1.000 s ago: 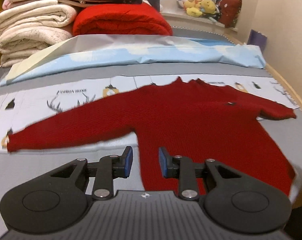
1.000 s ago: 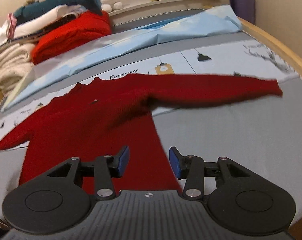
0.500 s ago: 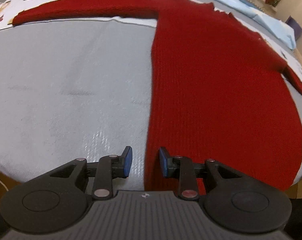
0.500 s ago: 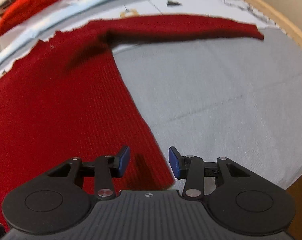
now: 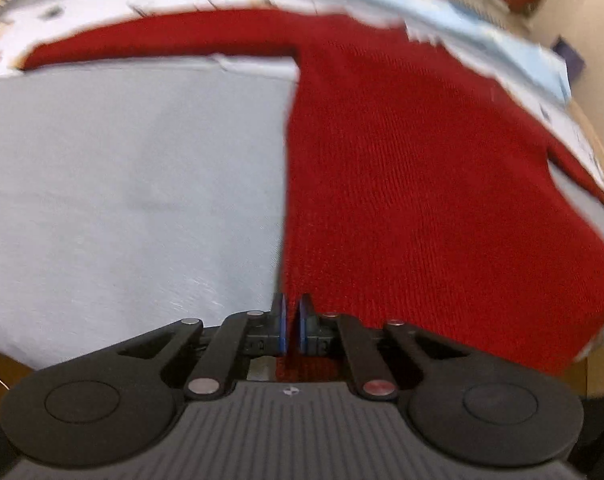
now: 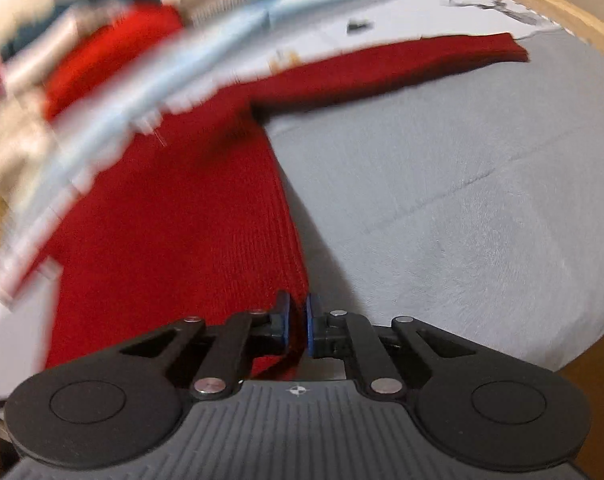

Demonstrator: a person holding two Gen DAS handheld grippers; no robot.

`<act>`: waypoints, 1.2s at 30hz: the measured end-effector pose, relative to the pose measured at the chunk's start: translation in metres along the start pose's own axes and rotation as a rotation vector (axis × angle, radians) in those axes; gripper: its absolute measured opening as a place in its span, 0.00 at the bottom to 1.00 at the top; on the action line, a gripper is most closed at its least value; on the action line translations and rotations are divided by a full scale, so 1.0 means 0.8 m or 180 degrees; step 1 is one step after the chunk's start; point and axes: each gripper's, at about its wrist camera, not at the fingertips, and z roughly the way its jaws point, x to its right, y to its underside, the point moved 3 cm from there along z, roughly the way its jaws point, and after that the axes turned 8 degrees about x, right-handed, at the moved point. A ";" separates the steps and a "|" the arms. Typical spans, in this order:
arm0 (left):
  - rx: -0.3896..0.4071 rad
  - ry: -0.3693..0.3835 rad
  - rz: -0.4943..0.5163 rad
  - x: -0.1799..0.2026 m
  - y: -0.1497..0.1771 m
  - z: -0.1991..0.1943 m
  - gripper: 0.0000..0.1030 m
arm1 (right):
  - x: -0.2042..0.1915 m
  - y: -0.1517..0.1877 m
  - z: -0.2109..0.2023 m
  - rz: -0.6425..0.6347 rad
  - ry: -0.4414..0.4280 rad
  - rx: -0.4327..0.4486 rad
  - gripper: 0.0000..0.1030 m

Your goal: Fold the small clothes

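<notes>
Fingers on both grippers have just been closing and now pinch the dark red knitted sweater [image 5: 422, 184] at its hem: left gripper [image 5: 290, 322] on the hem's left corner, right gripper [image 6: 297, 322] on its right corner, knit between the pads. I see the sweater lying flat on the grey bed sheet [image 5: 121, 180] at the bed's near edge, long axis running away from me, collar toward the far edge, sleeves spread sideways. Next move, I'd judge: carry hem toward collar.
</notes>
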 end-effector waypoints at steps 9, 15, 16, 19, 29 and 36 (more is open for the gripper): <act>-0.0504 -0.0019 0.0052 -0.004 0.025 0.016 0.12 | 0.020 0.066 0.029 -0.0475 0.0576 -0.0578 0.15; -0.0623 -0.0065 -0.0016 -0.006 0.025 0.027 0.21 | 0.004 0.061 0.042 -0.0632 0.0615 -0.0573 0.42; -0.0648 -0.0061 0.0030 -0.003 0.027 0.028 0.14 | 0.005 0.064 0.051 -0.0709 0.0700 -0.0670 0.42; -0.0489 -0.0046 0.0238 0.007 0.028 0.014 0.07 | -0.005 0.064 0.057 -0.0841 0.0601 -0.0681 0.09; 0.0021 -0.0418 0.0836 0.036 0.011 -0.011 0.25 | -0.009 0.054 0.046 -0.1203 0.1185 -0.0287 0.20; -0.0026 -0.0016 0.0719 0.052 0.006 -0.003 0.25 | -0.037 0.038 0.035 -0.0944 0.0399 0.0082 0.48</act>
